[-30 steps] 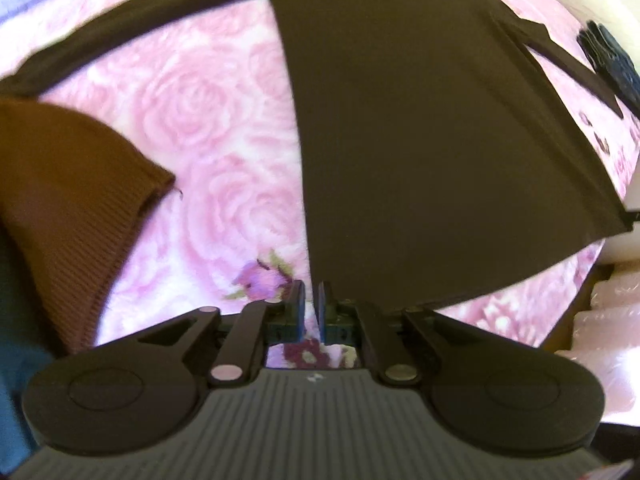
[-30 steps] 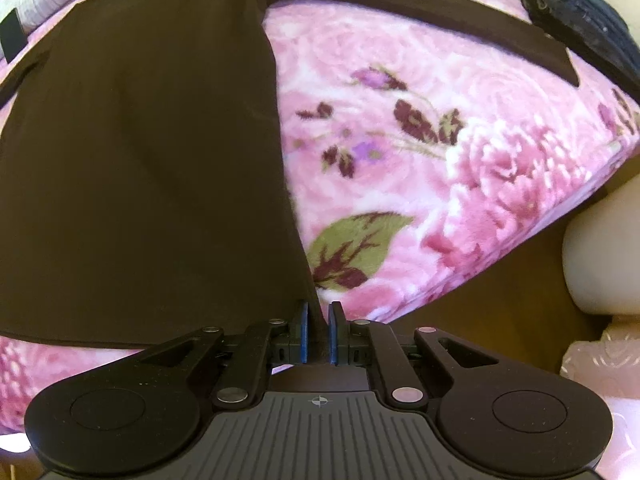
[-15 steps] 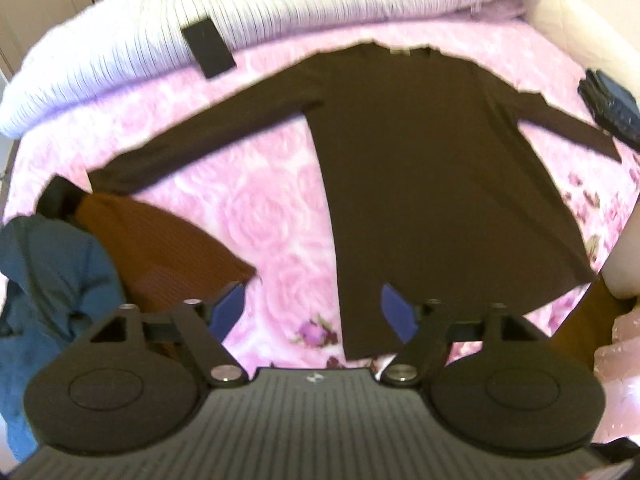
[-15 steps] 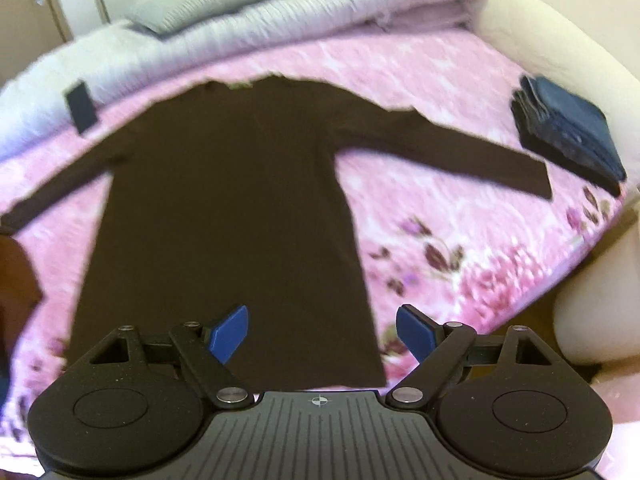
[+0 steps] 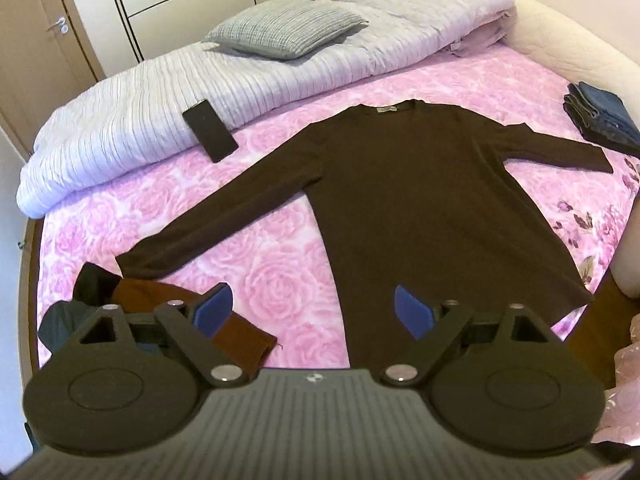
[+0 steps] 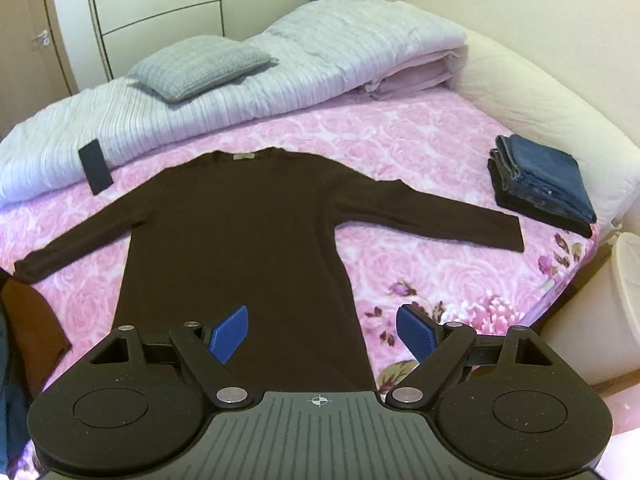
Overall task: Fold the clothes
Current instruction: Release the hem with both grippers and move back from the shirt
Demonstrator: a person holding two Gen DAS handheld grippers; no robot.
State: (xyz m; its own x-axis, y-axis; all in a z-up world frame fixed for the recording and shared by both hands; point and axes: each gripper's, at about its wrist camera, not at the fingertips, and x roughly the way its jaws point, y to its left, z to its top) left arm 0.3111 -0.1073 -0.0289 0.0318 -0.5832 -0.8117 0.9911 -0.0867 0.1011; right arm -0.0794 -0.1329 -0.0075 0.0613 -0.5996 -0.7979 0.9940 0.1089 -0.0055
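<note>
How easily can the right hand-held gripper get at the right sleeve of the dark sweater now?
Probably yes. The right hand-held gripper is open, and the sleeve lies flat on the pink bedspread, uncovered; the folded jeans sit apart.

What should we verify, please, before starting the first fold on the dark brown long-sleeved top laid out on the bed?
1. Dark brown top lies flat, body smooth: ok.
2. Both sleeves spread out to the sides, not tucked under: ok.
3. Left hand-held gripper open and holding nothing: ok.
4. Right hand-held gripper open and holding nothing: ok.
5. Fold area free of other items: not ok; the rust-brown garment lies right by the left cuff, and the black phone rests near the left sleeve.
6. Folded jeans clear of the right cuff: ok, apart from it.
</note>
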